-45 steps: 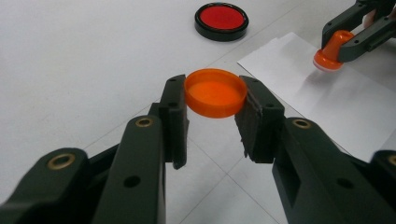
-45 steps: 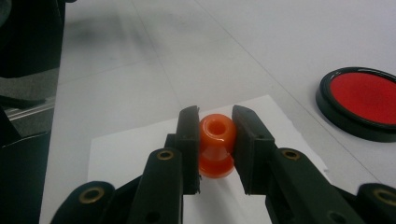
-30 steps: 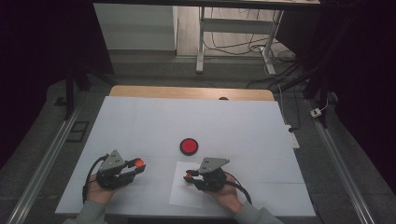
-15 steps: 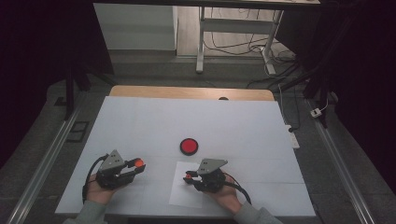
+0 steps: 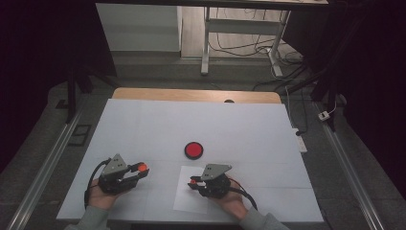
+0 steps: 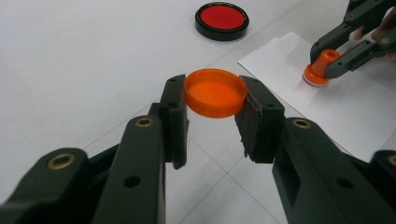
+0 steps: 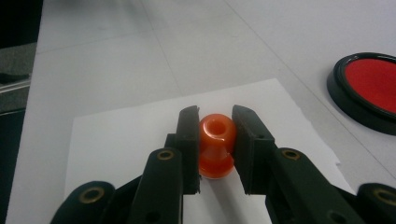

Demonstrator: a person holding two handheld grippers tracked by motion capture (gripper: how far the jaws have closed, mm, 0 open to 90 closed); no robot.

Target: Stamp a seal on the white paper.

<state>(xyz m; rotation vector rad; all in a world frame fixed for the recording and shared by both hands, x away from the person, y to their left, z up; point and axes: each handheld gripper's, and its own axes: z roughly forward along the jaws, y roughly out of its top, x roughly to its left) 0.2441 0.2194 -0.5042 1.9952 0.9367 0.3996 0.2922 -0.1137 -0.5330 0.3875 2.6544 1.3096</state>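
Note:
My left gripper [image 6: 215,100] is shut on a round orange cap [image 6: 215,92], held a little above the white table; in the high view this gripper [image 5: 140,170] sits at the front left with the cap [image 5: 141,167] at its tips. The right gripper [image 7: 215,135] is shut on an orange stamp [image 7: 215,145] by its handle, the base pressed onto a white paper sheet [image 7: 121,135]. From above, the right gripper [image 5: 192,182] rests on the sheet [image 5: 191,203]; the left gripper view shows that stamp [image 6: 320,67] too. A red ink pad [image 5: 194,150] in a black rim lies just beyond both.
The white table top [image 5: 201,124] extends far beyond the pad, with a wooden strip [image 5: 191,95] at its far edge. Dark floor, metal rails [image 5: 45,167] and cables surround it. A power strip [image 5: 298,140] hangs off the table's right edge.

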